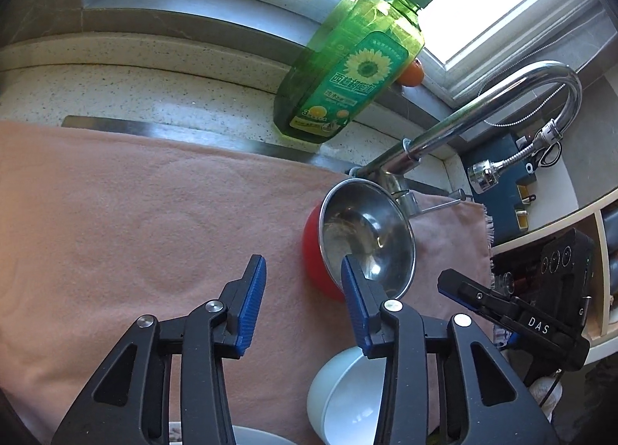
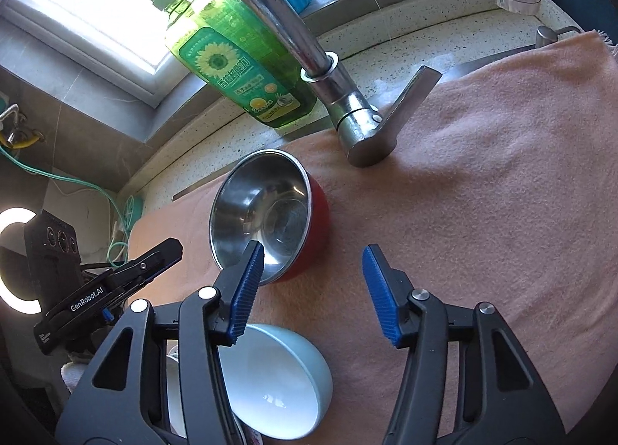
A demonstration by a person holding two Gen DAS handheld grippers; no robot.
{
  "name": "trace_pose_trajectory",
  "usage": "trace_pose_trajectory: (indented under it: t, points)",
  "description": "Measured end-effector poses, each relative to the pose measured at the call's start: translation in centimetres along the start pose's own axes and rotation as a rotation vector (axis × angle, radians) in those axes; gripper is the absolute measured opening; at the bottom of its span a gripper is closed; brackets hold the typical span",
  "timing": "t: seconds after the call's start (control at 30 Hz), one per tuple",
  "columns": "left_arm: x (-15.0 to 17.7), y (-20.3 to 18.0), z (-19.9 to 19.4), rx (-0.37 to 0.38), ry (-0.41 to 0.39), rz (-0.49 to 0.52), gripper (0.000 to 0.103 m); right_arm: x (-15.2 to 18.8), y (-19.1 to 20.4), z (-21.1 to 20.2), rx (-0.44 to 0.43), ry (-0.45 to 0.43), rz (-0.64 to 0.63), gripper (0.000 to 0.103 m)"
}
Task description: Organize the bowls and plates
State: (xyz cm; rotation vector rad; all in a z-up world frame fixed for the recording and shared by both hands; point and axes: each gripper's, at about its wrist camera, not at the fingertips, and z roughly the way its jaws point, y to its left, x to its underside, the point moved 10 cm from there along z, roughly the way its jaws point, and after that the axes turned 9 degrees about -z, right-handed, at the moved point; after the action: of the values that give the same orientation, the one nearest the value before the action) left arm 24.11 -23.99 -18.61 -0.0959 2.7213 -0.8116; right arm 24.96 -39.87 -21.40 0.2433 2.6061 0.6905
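Left wrist view: left gripper (image 1: 303,290) wide open, holding nothing, over the pink cloth (image 1: 135,221). Steel bowl (image 1: 367,236) lies just ahead of its right finger; white bowl (image 1: 343,398) sits below that finger. Right gripper (image 2: 313,282) likewise open and empty, steel bowl (image 2: 262,213) ahead-left, white bowl (image 2: 278,383) beneath its left finger.

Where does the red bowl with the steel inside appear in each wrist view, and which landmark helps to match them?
Left wrist: the red bowl is right of centre, above the right fingertip.
Right wrist: the red bowl is left of centre, above the left fingertip.
Shared landmark: the green soap bottle stands behind it on the counter.
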Motion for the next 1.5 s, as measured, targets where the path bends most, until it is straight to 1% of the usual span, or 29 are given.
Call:
trace_pose_trajectory:
  t: [0.03, 0.13, 0.23, 0.3, 0.37, 0.43, 0.47, 0.53, 0.63, 0.7, 0.77, 0.83, 0.87, 1.03, 1.2, 1.5]
  points:
    - [-0.1, 0.0, 0.3, 0.007, 0.007, -0.014, 0.034, -0.1, -0.1, 0.3, -0.010, 0.005, 0.012, 0.048]
    - [-0.7, -0.1, 1.3, 0.006, 0.013, -0.028, 0.034, -0.4, -0.2, 1.0, -0.033, 0.013, 0.035, 0.045]
    - [-1.1, -0.1, 2.1, 0.004, 0.023, -0.035, 0.033, -0.7, -0.2, 1.6, -0.028, 0.019, 0.031, 0.038]
    - [-1.3, -0.2, 2.5, 0.007, 0.026, -0.042, 0.029, -0.8, -0.1, 2.0, -0.036, 0.026, 0.034, 0.035]
    - [-1.4, -0.4, 2.8, 0.010, 0.031, -0.042, 0.029, -1.0, 0.0, 2.3, -0.030, 0.030, 0.024, 0.033]
    - [-1.5, -0.5, 3.1, 0.003, 0.034, -0.032, 0.029, -1.1, 0.0, 2.6, -0.026, 0.033, 0.021, 0.028]
    - [-1.5, -0.6, 3.2, 0.000, 0.037, -0.026, 0.028, -1.1, 0.0, 2.7, -0.026, 0.035, 0.022, 0.027]
    - [-1.4, -0.8, 3.5, -0.009, 0.042, -0.015, 0.021, -1.2, -0.1, 2.9, -0.022, 0.036, 0.022, 0.023]
    - [-1.5, -0.9, 3.9, -0.017, 0.048, -0.004, 0.019, -1.3, -0.2, 3.2, -0.019, 0.038, 0.020, 0.018]
    - [-1.4, -0.9, 4.2, -0.027, 0.052, 0.004, 0.014, -1.3, -0.2, 3.3, -0.018, 0.039, 0.017, 0.017]
    - [-1.4, -1.0, 4.5, -0.026, 0.060, 0.010, 0.013, -1.2, -0.2, 3.4, -0.018, 0.040, 0.013, 0.016]
    - [-1.3, -1.0, 4.7, -0.029, 0.061, 0.016, 0.012, -1.2, -0.1, 3.5, -0.022, 0.041, 0.010, 0.011]
    - [-1.2, -1.1, 4.8, -0.024, 0.065, 0.018, 0.009, -1.3, 0.0, 3.7, -0.020, 0.042, 0.008, 0.011]
    - [-1.1, -1.4, 5.0, -0.031, 0.067, 0.037, 0.008, -1.4, 0.4, 3.7, -0.009, 0.041, -0.006, 0.010]
    - [-1.1, -1.3, 4.7, -0.029, 0.063, 0.029, 0.008, -1.3, 0.9, 3.4, -0.012, 0.044, -0.010, 0.010]
    - [-1.1, -1.4, 2.0, -0.018, 0.021, 0.035, 0.008, -1.1, 3.1, 2.0, -0.030, 0.027, -0.038, 0.010]
